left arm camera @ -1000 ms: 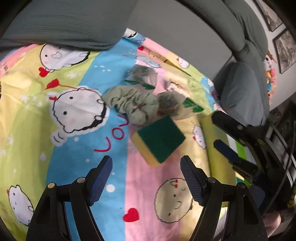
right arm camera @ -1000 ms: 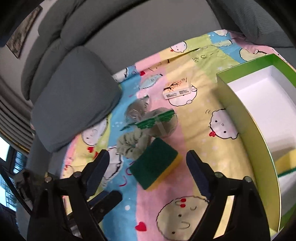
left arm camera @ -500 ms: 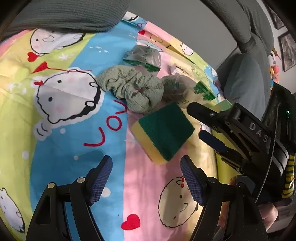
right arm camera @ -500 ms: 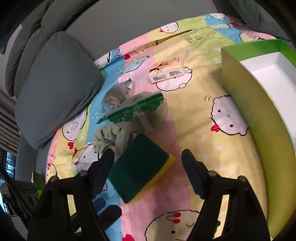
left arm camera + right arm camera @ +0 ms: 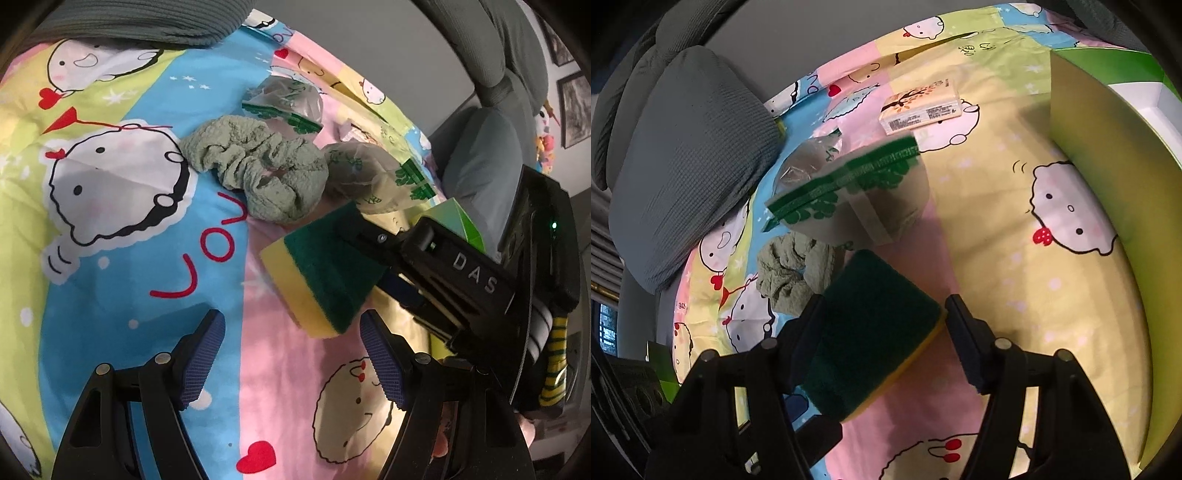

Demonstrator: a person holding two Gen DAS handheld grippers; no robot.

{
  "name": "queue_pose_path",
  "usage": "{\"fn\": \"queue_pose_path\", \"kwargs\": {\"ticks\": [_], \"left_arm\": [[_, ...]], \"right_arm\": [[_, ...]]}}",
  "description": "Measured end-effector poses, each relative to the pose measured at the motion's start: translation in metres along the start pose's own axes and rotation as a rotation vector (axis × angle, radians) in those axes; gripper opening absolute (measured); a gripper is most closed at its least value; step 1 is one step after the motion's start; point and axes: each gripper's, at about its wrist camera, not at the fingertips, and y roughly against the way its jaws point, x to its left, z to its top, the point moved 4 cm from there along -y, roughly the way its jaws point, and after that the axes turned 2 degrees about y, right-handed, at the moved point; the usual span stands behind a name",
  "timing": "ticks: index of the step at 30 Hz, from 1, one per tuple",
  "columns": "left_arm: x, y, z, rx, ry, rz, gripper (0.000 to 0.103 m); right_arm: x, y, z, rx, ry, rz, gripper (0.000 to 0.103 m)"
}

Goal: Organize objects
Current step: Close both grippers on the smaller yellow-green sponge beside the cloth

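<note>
Right hand-held gripper (image 5: 882,321) straddles the sponge (image 5: 864,332), its jaws just now closing in; the left pad meets the sponge's flank, the right pad sits at its corner, and whether they truly press yet I cannot tell; left hand-held gripper (image 5: 291,362) hangs spread and empty just short of the same sponge (image 5: 325,273). It lies on the cartoon-print sheet (image 5: 122,229), beside a crumpled green cloth (image 5: 258,173) and two plastic bags (image 5: 373,177), with the green box (image 5: 1108,147) off to the right. I judge the sponge light, soft and springy; its scouring top is rough, so slip is unlikely; a pinch across the two long flanks, mid-thickness, should hold; squeezing hard would only fold it, and a corner grip might let it twist.
</note>
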Motion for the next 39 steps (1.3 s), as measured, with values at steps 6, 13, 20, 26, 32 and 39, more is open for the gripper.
{"fn": "queue_pose_path", "kwargs": {"ticks": [6,13,20,26,32,39], "left_arm": [[-0.003,0.004,0.002,-0.004,-0.034,-0.009,0.062],[-0.002,0.005,0.002,0.005,-0.05,0.001,0.057],[0.005,0.014,0.005,-0.005,-0.053,0.026,0.057],[0.019,0.026,0.009,-0.016,-0.016,0.025,0.057],[0.029,0.034,0.013,-0.025,0.012,0.009,0.057],[0.036,0.029,0.014,-0.001,0.036,0.0,0.057]], "right_arm": [[0.002,0.0,-0.004,0.007,0.009,-0.004,0.061],[0.014,0.001,-0.018,0.06,0.016,0.064,0.059],[0.024,0.003,-0.028,0.081,0.012,0.113,0.059],[0.035,0.008,-0.032,0.068,0.022,0.135,0.06],[0.037,0.014,-0.028,0.031,0.038,0.132,0.06],[0.039,0.01,-0.023,0.031,0.04,0.126,0.059]]}}
